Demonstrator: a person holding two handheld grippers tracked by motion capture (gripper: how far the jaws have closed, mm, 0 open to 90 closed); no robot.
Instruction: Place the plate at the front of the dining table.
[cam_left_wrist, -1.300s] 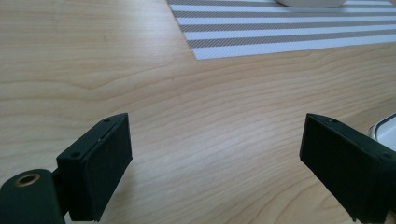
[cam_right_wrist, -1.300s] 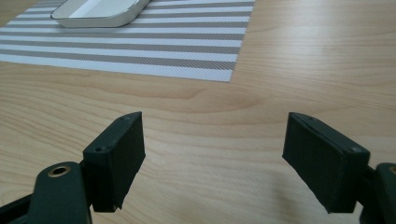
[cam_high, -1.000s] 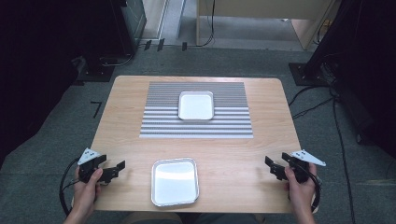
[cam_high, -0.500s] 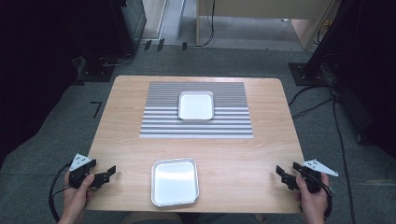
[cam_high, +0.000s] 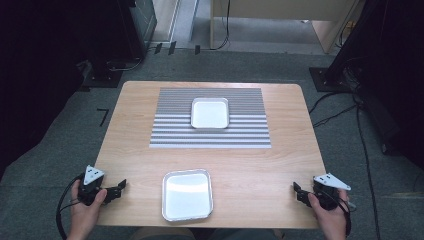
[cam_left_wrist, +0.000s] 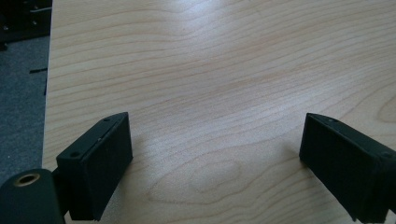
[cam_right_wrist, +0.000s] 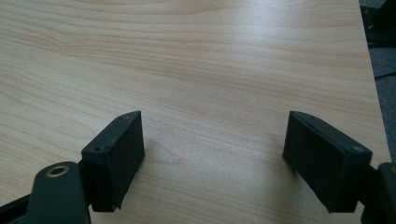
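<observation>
The person's left gripper (cam_high: 116, 190) sits at the table's near-left corner, about eight o'clock from the middle of the table (cam_high: 280, 165), held in the left hand (cam_high: 86, 210) with its grey three-cornered plate on top. Its jaws stand wide apart with nothing between them; in the left gripper view (cam_left_wrist: 215, 154) only bare wood grain lies in the gap, and the table's left edge and grey floor (cam_left_wrist: 21, 93) show at nine o'clock.

The right gripper (cam_high: 298, 192) is at the near-right corner, about four o'clock, gripped by the right hand (cam_high: 330, 215). Its jaws are also spread wide and hold nothing; the right gripper view (cam_right_wrist: 212, 149) has plain tabletop between them, with the table's right edge at three o'clock.

Between the two grippers, at six o'clock near the front edge, lies a shallow metal tray (cam_high: 187, 195), empty and flat on the wood. It is well apart from both grippers, somewhat closer to the left one.

Further back, toward twelve o'clock, a grey striped mat (cam_high: 250, 130) covers the table's middle, and a second, smaller tray (cam_high: 210, 113) rests on its far half.
</observation>
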